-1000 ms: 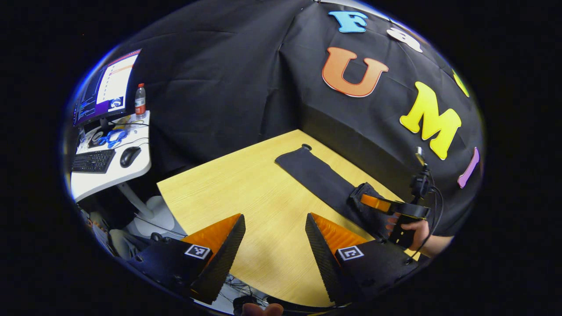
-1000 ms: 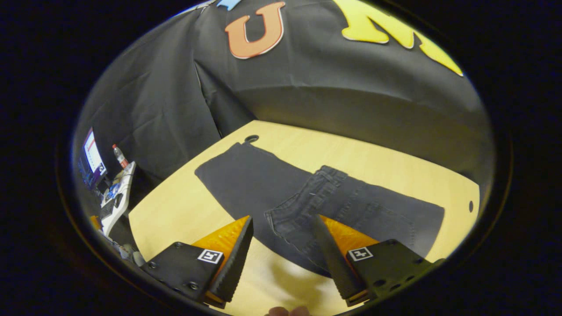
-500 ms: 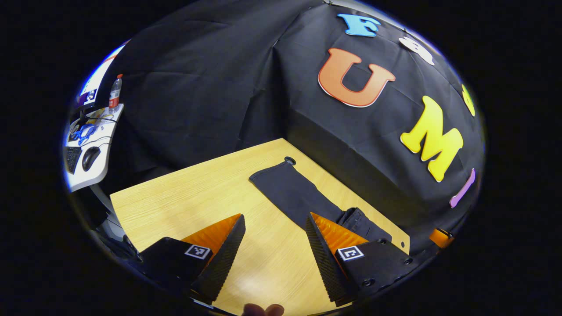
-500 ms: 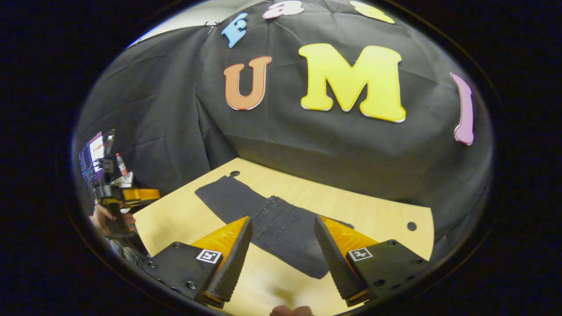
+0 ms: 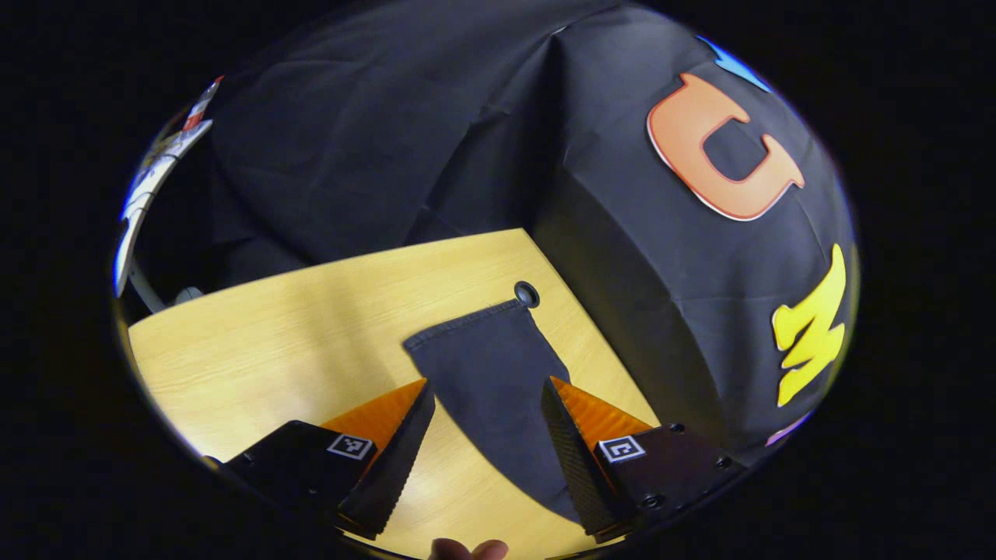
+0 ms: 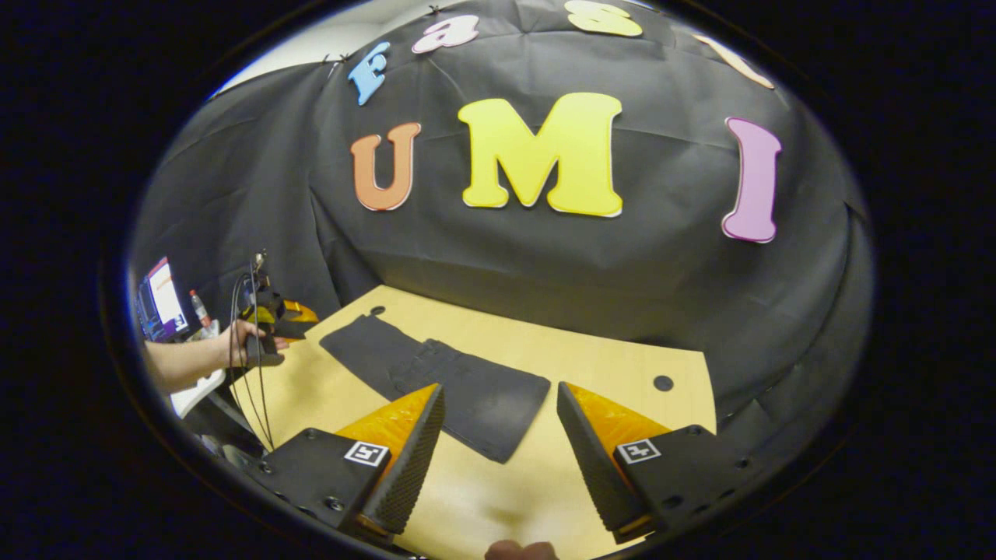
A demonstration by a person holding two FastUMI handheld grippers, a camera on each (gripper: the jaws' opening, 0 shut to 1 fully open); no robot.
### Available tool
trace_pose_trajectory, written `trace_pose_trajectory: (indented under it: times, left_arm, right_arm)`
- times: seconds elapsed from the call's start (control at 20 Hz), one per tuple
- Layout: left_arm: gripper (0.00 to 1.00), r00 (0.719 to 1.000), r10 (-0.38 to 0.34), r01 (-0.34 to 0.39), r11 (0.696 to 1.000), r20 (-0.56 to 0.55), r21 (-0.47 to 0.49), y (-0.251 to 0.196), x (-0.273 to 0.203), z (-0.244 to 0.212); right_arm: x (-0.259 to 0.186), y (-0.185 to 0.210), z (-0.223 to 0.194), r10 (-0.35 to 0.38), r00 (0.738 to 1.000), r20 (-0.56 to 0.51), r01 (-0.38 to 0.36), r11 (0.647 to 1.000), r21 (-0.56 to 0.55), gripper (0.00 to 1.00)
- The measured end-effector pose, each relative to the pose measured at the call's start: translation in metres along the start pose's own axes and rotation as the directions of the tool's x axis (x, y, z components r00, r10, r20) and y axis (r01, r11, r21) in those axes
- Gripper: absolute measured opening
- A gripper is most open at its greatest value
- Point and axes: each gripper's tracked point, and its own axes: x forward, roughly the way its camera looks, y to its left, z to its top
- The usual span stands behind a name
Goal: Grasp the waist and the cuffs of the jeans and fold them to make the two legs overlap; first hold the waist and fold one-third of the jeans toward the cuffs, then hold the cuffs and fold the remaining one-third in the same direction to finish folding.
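Left gripper [image 5: 486,435]: jaws apart, empty, above cuff end
Jeans [image 6: 436,377]: flat on desk [image 6: 607,365], waist third folded over
Right gripper [image 6: 498,443]: jaws apart, jeans at 11 o'clock
Risk: shallow cuff pinch could drag layers askew

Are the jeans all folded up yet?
Partly folded. In the right gripper view the jeans lie flat on the table, the waist end laid over the legs, while the cuff end reaches out unfolded.
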Motion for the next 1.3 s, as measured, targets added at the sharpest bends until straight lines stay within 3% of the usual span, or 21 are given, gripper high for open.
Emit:
trace_pose_trajectory:
  times: [0.3,0.5,0.55,0.6,0.75,0.8,0.9,0.95,1.0,1.15,1.3]
  left_arm:
    - [0.89,0.968,0.150,-0.170,0.981,-0.204,-0.088,0.027,0.063,-0.018]
    - [0.90,0.931,0.249,-0.266,0.964,-0.268,-0.027,0.038,0.074,-0.016]
    - [0.90,0.923,0.271,-0.287,0.958,-0.273,-0.021,0.042,0.076,-0.015]
    - [0.90,0.918,0.279,-0.298,0.954,-0.281,-0.027,0.041,0.078,-0.013]
    - [0.89,0.892,0.310,-0.344,0.938,-0.330,-0.048,0.046,0.078,-0.019]
    - [0.89,0.886,0.316,-0.356,0.933,-0.340,-0.060,0.047,0.078,-0.020]
    - [0.89,0.893,0.300,-0.346,0.934,-0.336,-0.084,0.043,0.082,-0.014]
    - [0.90,0.888,0.307,-0.353,0.932,-0.341,-0.080,0.043,0.079,-0.011]
    - [0.89,0.885,0.306,-0.352,0.933,-0.350,-0.075,0.043,0.078,-0.011]
    - [0.89,0.876,0.317,-0.361,0.931,-0.364,-0.057,0.041,0.079,-0.004]
    - [0.89,0.852,0.378,-0.413,0.910,-0.361,-0.022,0.044,0.080,0.000]
  right_arm:
    - [0.015,-0.039,-0.011,-0.057,0.997,-0.049,0.059,0.998,0.032,0.90]
    - [0.023,-0.048,-0.023,-0.058,0.994,-0.089,0.061,0.998,0.028,0.91]
    - [0.027,-0.050,-0.025,-0.059,0.994,-0.096,0.063,0.997,0.039,0.87]
    - [0.030,-0.052,-0.026,-0.059,0.993,-0.101,0.065,0.996,0.054,0.90]
    - [0.039,-0.058,-0.030,-0.059,0.991,-0.117,0.070,0.994,0.088,0.87]
    - [0.042,-0.060,-0.031,-0.064,0.991,-0.119,0.075,0.993,0.093,0.90]
    - [0.045,-0.064,-0.032,-0.069,0.990,-0.121,0.082,0.991,0.110,0.90]
    - [0.046,-0.066,-0.034,-0.071,0.990,-0.125,0.086,0.990,0.116,0.87]
    - [0.048,-0.068,-0.038,-0.075,0.988,-0.133,0.092,0.989,0.120,0.90]
    - [0.053,-0.071,-0.047,-0.085,0.985,-0.152,0.107,0.984,0.142,0.87]
    - [0.054,-0.076,-0.059,-0.105,0.979,-0.174,0.130,0.981,0.141,0.87]
